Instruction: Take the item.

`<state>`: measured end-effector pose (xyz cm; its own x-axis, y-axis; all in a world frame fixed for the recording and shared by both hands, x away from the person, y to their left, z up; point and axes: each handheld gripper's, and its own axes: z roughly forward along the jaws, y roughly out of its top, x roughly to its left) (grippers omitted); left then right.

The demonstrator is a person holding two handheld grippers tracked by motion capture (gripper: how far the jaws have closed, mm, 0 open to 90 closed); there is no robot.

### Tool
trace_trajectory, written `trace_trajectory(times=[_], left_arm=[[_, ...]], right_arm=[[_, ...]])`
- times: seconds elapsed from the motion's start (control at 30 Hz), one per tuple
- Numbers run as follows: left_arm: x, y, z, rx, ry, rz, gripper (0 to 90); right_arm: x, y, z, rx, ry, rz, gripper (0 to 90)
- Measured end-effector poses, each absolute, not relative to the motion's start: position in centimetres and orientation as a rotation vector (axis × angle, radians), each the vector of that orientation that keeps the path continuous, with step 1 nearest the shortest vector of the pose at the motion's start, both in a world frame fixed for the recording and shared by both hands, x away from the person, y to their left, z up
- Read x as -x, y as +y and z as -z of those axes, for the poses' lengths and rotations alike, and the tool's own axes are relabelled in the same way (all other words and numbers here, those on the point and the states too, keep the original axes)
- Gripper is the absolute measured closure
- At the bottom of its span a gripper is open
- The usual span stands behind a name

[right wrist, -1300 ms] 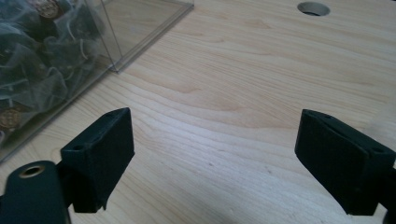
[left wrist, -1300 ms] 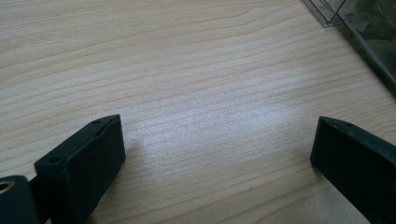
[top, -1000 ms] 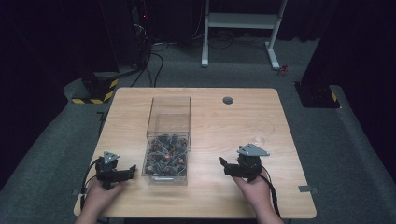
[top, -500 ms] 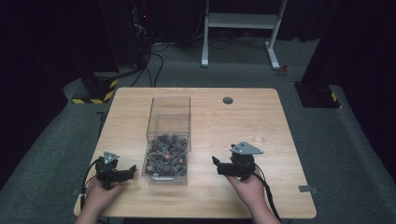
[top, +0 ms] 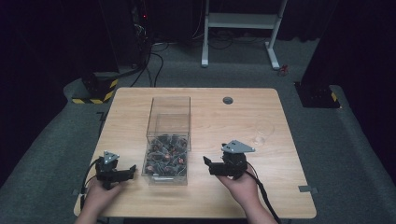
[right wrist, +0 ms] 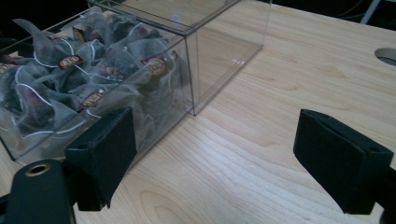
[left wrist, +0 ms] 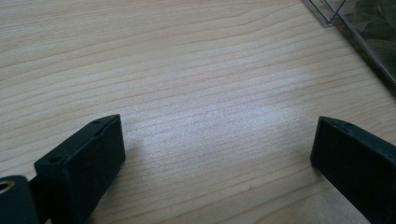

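We see a clear box [top: 168, 140] in the middle of the bench [top: 261, 116]. It is long and thin, and its long side runs away from us, from the near edge toward the far edge. The near half is full of little tea bags [top: 166, 156]. The far half looks bare.

Our right tongs [top: 208, 164] sit just to the right of the box, near the end with the tea bags. They point left, at the side wall of the box. Their jaws are spread wide and grip nothing. In the right gripper view, the tea bags [right wrist: 88, 79] lie close behind the clear wall, up and to the left of the jaws.

Our left tongs [top: 132, 169] rest on the other side of the box, low on the bench. Their jaws are spread wide too, with bare wood between them.

Both tongs are near the box. We think the right tongs must lift over the wall to reach the bags.
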<state>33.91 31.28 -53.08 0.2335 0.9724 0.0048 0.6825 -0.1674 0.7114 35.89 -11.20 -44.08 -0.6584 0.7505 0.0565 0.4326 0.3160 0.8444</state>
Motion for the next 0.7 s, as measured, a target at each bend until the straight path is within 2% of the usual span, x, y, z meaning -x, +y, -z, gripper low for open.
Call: trace_trajectory(times=[0.7], left_arm=[[-33.9,31.3,53.1,-1.924,1.513,-0.637,3.2]], right_arm=[[-34.8,-7.7,43.3,-0.947,2.332,-1.328,17.0]])
